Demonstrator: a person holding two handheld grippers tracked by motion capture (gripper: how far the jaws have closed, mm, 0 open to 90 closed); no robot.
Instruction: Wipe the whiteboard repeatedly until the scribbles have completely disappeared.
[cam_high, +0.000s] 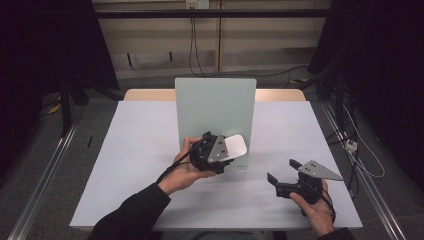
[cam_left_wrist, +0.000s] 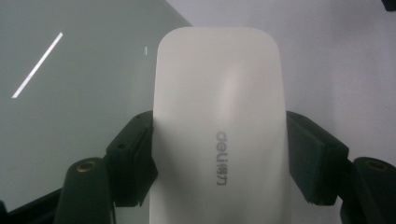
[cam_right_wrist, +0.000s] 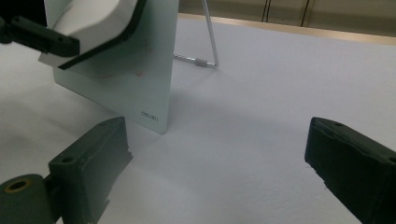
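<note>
A pale green glass writing board (cam_high: 215, 107) stands upright on a wire stand at the middle of the table. My left gripper (cam_high: 226, 148) is shut on a white eraser block (cam_high: 235, 146) and holds it against the lower right of the board's face. In the left gripper view the eraser (cam_left_wrist: 219, 93) sits between both black pads, printed side towards the camera, with the board (cam_left_wrist: 79, 93) behind it. My right gripper (cam_high: 283, 170) rests low over the table at the right, open and holding nothing. Its view shows the board (cam_right_wrist: 140, 88) with a faint reddish mark, and the eraser (cam_right_wrist: 93, 14).
The table is covered with a white sheet (cam_high: 140, 150). The board's wire stand (cam_right_wrist: 210, 42) reaches back behind it. Cables (cam_high: 350, 145) hang by the table's right edge, and dark curtains close in both sides.
</note>
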